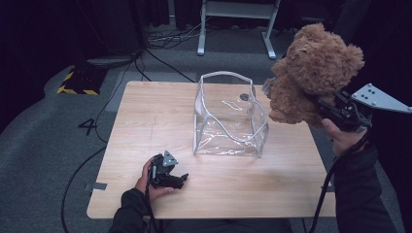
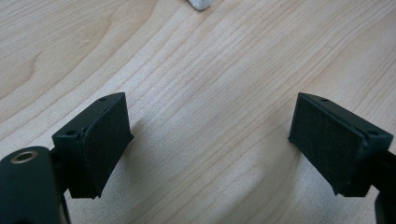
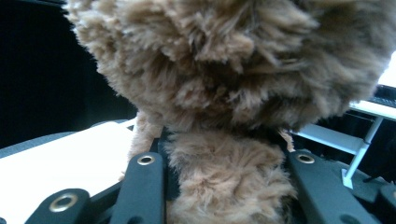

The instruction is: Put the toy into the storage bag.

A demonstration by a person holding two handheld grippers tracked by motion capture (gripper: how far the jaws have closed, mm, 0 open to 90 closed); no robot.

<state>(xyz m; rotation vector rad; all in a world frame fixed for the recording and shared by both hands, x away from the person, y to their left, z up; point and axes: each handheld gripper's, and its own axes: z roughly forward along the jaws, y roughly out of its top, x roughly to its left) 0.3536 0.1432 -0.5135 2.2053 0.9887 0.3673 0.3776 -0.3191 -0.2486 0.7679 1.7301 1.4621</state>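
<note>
From the high view, the right tool (image 1: 324, 108) is raised off the counter's (image 1: 145, 121) 3 o'clock edge, clamped on a brown plush bear (image 1: 311, 73), whose fuzzy bulk hangs in the air just beside the upper right rim of a clear plastic bag (image 1: 228, 116). The bag stands open-topped on the counter a little toward 1 o'clock from centre, with a white-edged rim and a small dark round spot at its far wall. The right gripper view adds what the high view hides: the two black jaws press into the bear's (image 3: 224, 93) narrower lower part from both sides, fur bulging between them, the broader mass above.

The left tool (image 1: 180, 178) rests low near the counter's 7 o'clock area, held in the person's left hand (image 1: 148, 179), well apart from the bag. Its spread is hard to read from above; the left gripper view shows its jaws wide, nothing between them but bare wood grain (image 2: 210, 93), with a small pale corner (image 2: 201, 3) at 12 o'clock in that view
</note>
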